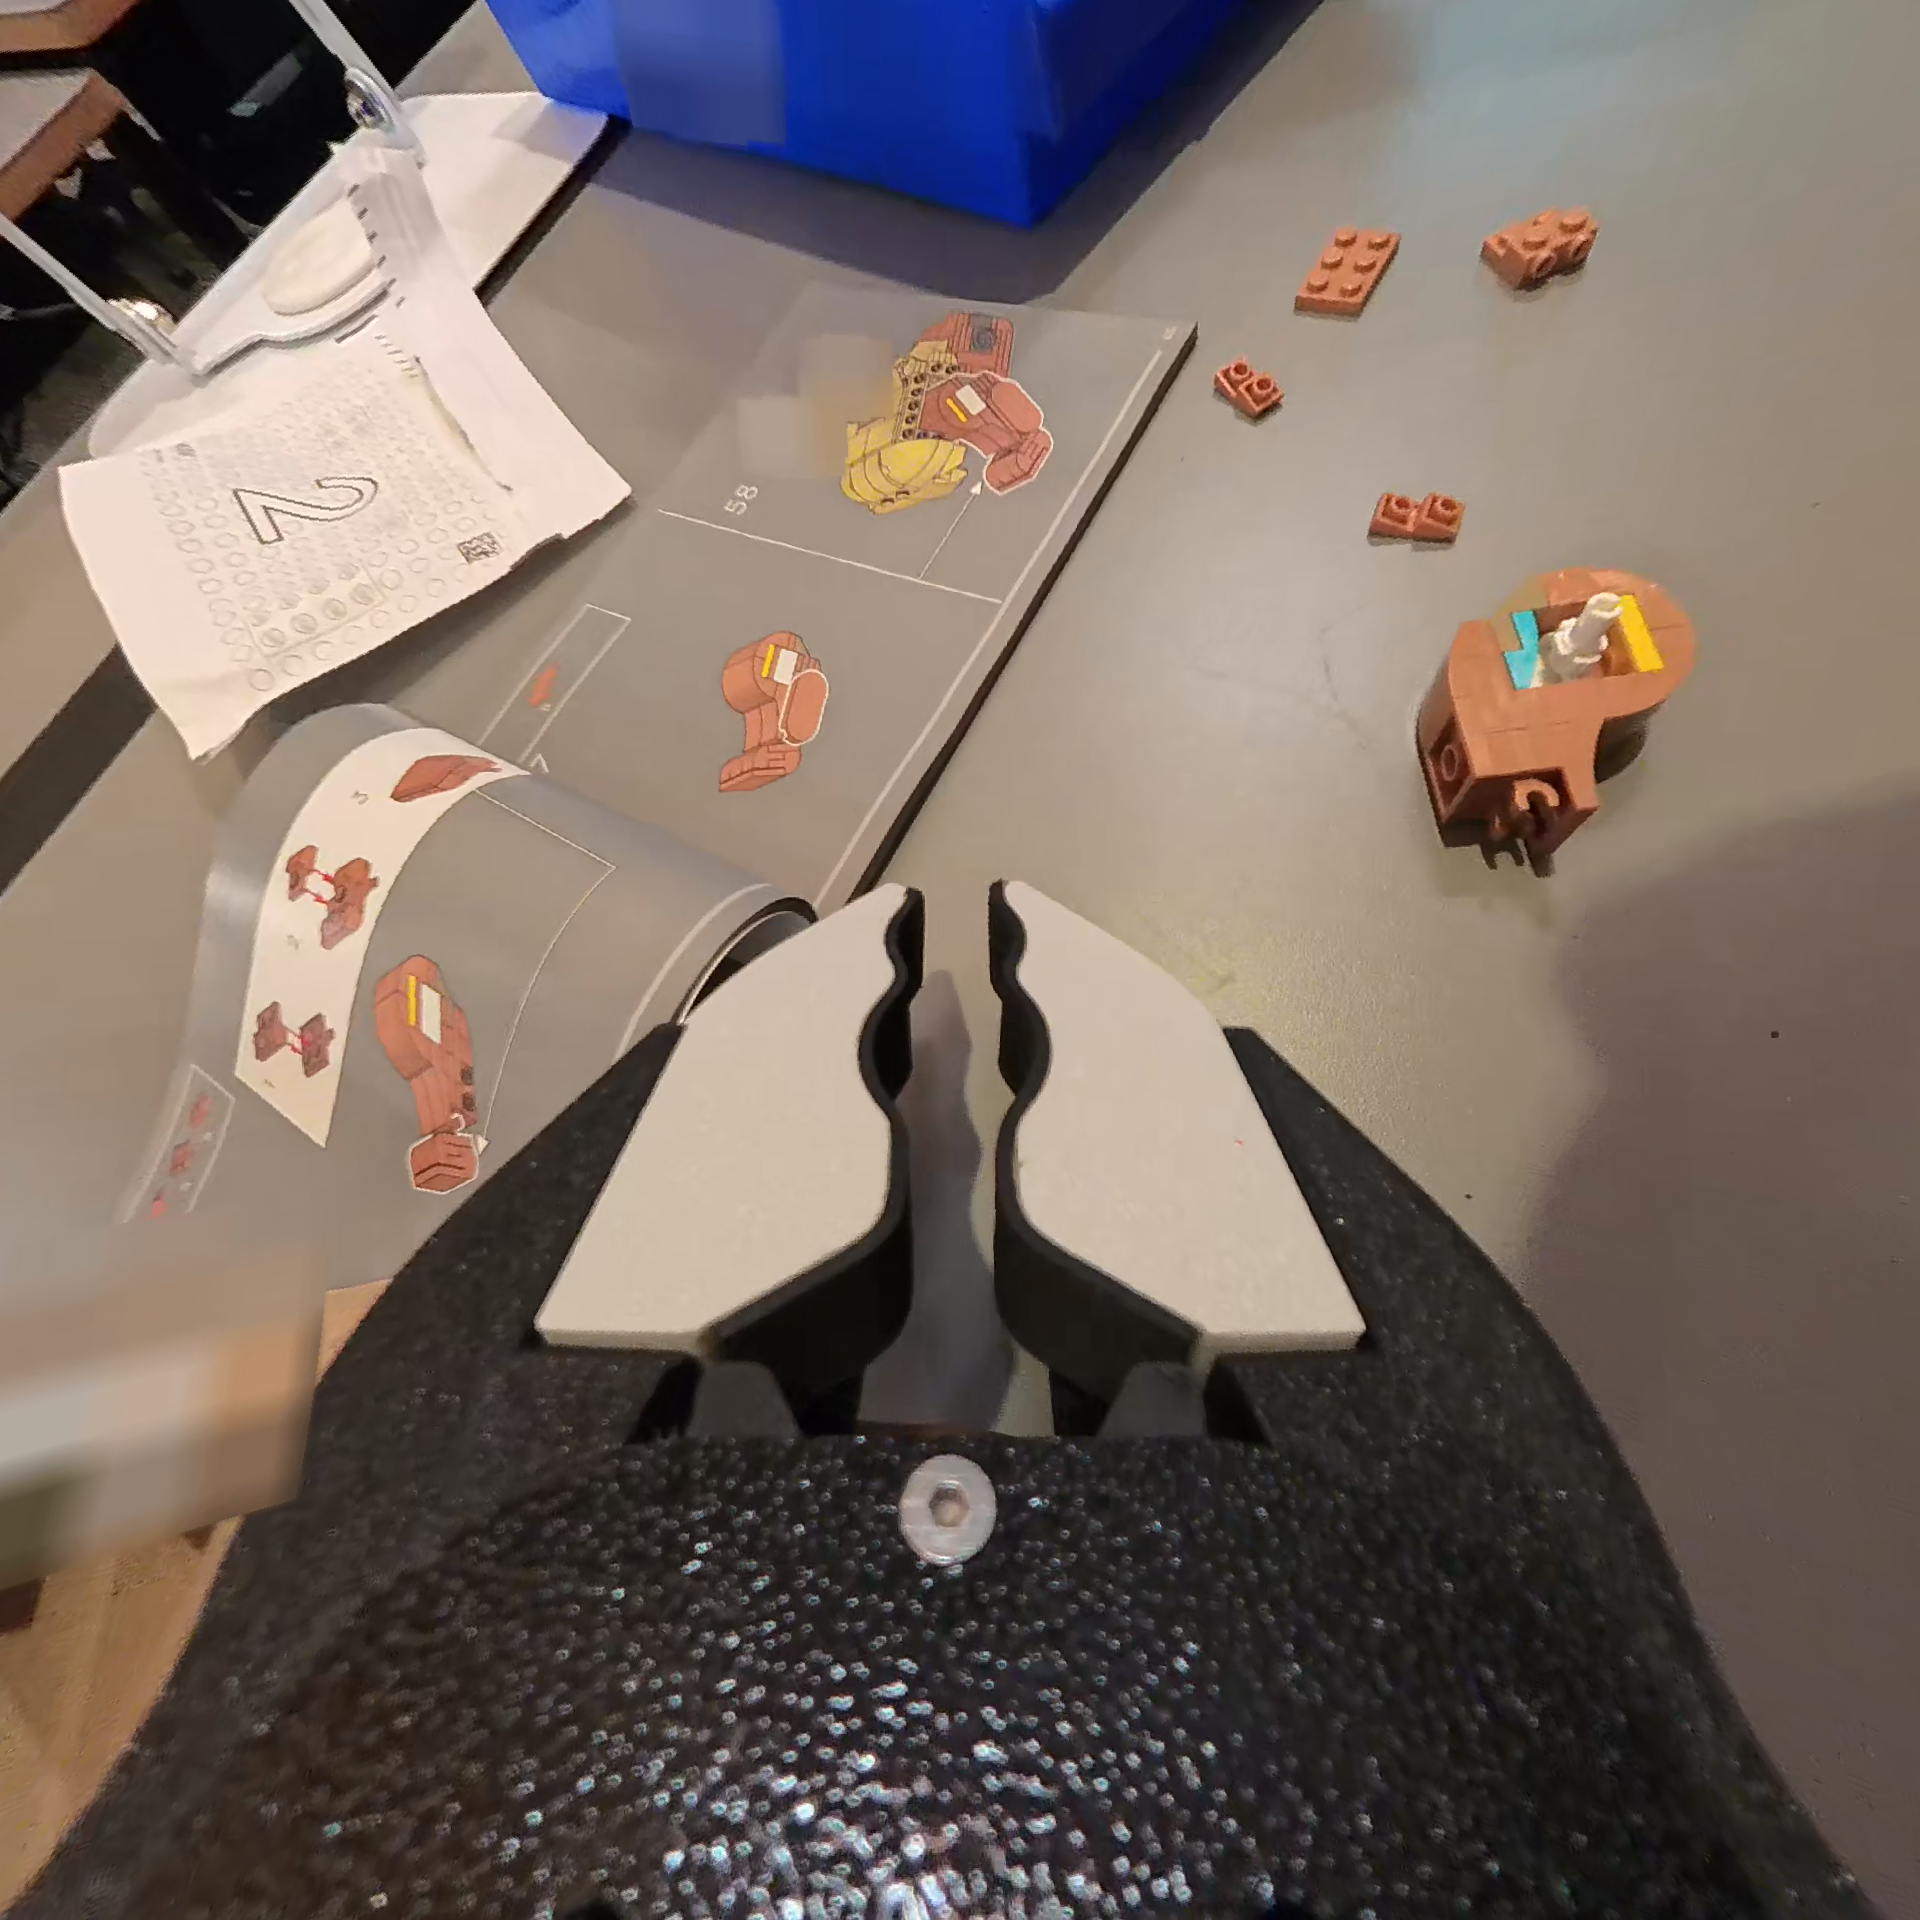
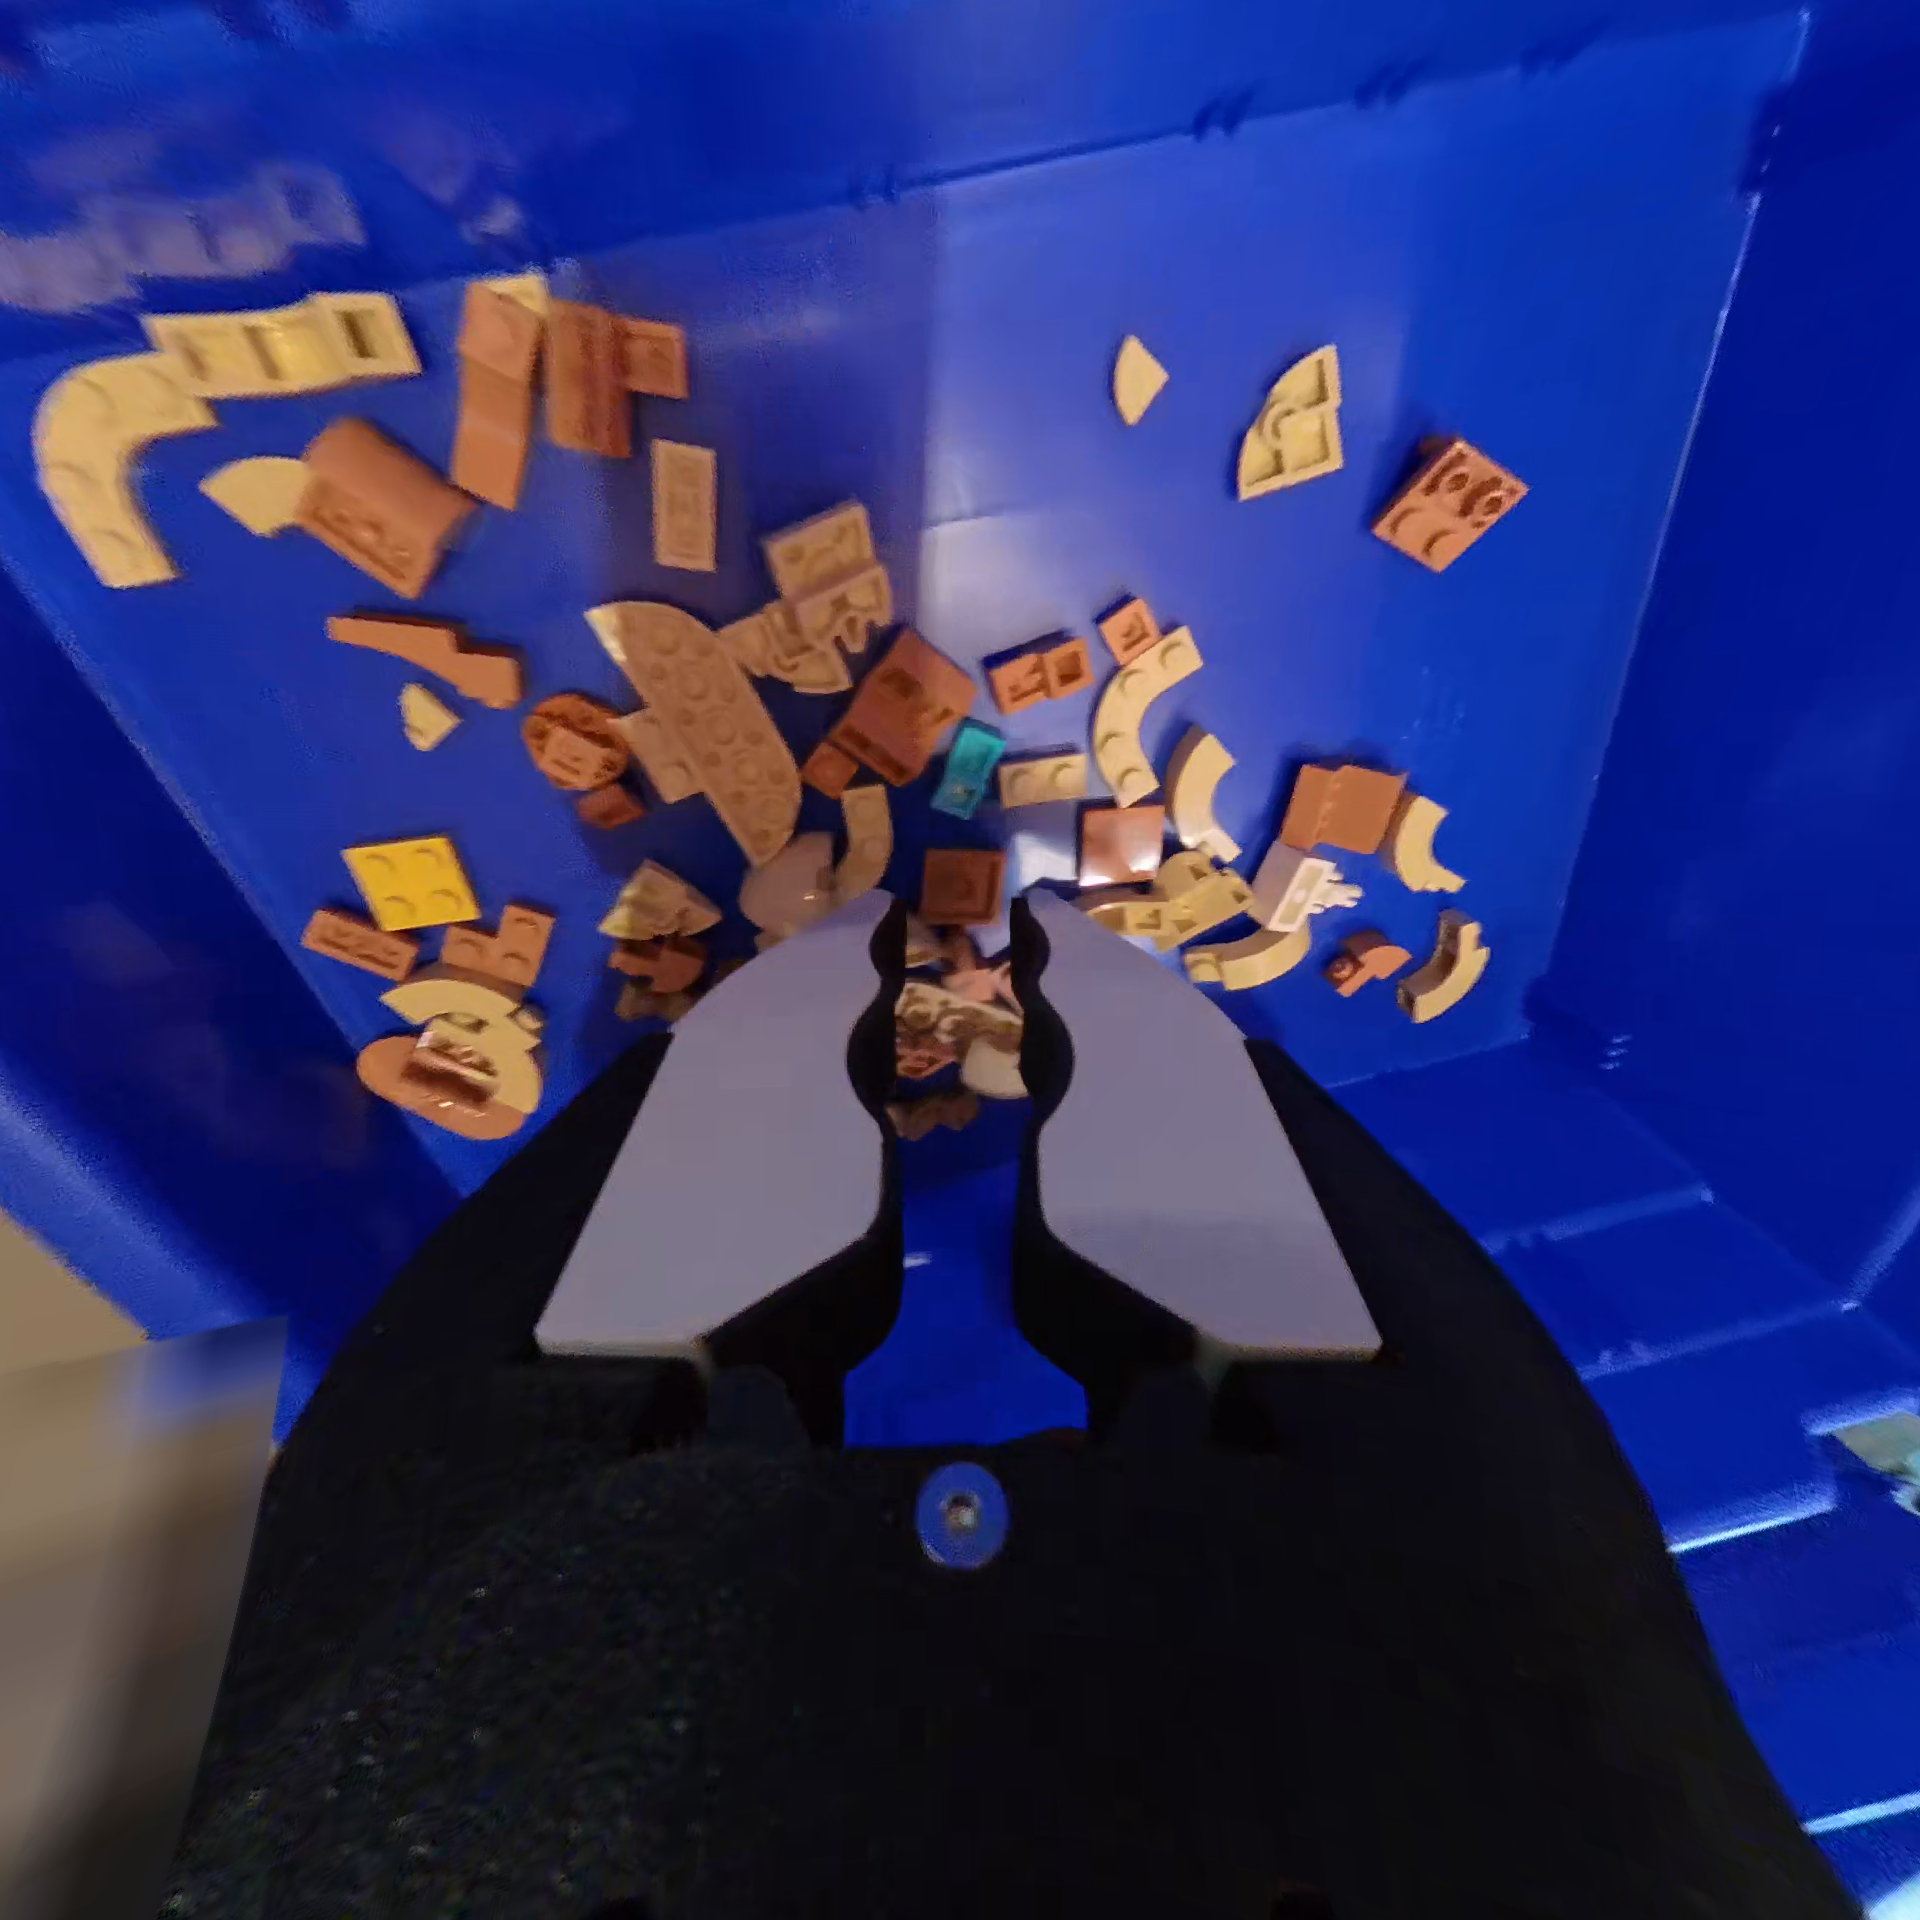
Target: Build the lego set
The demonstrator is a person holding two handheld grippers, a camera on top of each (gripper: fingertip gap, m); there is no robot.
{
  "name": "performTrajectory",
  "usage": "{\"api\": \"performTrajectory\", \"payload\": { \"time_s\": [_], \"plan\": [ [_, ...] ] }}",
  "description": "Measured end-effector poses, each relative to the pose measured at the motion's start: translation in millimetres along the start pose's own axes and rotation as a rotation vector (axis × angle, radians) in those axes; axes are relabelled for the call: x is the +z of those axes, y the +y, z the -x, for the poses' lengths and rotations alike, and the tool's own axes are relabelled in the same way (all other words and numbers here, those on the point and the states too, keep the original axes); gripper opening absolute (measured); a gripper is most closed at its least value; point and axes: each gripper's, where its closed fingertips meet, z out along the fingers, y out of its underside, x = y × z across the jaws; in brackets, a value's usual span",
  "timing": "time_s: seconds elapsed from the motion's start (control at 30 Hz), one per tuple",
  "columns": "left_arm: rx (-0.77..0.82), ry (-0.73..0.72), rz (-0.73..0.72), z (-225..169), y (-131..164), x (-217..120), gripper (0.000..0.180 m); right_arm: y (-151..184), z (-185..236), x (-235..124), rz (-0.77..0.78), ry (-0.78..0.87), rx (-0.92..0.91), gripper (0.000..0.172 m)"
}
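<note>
While my left jaws (image 1: 954,904) hang a little way above the grey surface (image 1: 1299,935), they stand slightly apart with only bare surface showing through the narrow slot between them. Just to their left lies an open instruction booklet (image 1: 831,582), its near page curling up into a roll (image 1: 436,935) beside my left finger (image 1: 790,1091). A crumpled white paper bag (image 1: 332,540) sits beyond the booklet, partly under a clear plastic stand (image 1: 312,239). Off to the right, well apart from my jaws, is a small brown brick assembly (image 1: 1538,717) with turquoise and yellow pieces and a white peg on top. Farther back lie four loose brown pieces: a flat plate (image 1: 1348,268), a chunkier brick (image 1: 1540,245), and two small doubles (image 1: 1247,387) (image 1: 1417,516). A blue bin (image 1: 914,94) stands at the far edge.

From my right wrist, I look down into that blue bin (image 2: 1558,312). My right jaws (image 2: 954,920) are apart, hovering low over a heap of tan and brown pieces (image 2: 945,1023) seen through the gap; I cannot make out either pad pressing on any of them. A small brown square tile (image 2: 961,883) lies just past the tips. Nearby are a turquoise piece (image 2: 968,767), a long tan rounded plate (image 2: 707,727), a yellow square plate (image 2: 410,878) to the left, and tan curved pieces (image 2: 1138,707) to the right. The picture is blurred.
</note>
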Motion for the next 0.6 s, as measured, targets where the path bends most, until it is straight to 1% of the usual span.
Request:
{"api": "performTrajectory", "payload": {
  "time_s": [0.13,0.3,0.6],
  "plan": [
    [0.008,-0.007,0.005,0,1,0,0.011,-6,-15,4,0.007,0.020,0.000,0.017],
    [0.010,-0.008,0.010,0,1,1,0.011,3,-25,14,0.074,-0.002,-0.008,0.015],
    [0.017,-0.006,0.013,-1,1,1,0.011,2,-29,19,0.085,-0.030,-0.039,0.014]
  ]
}}
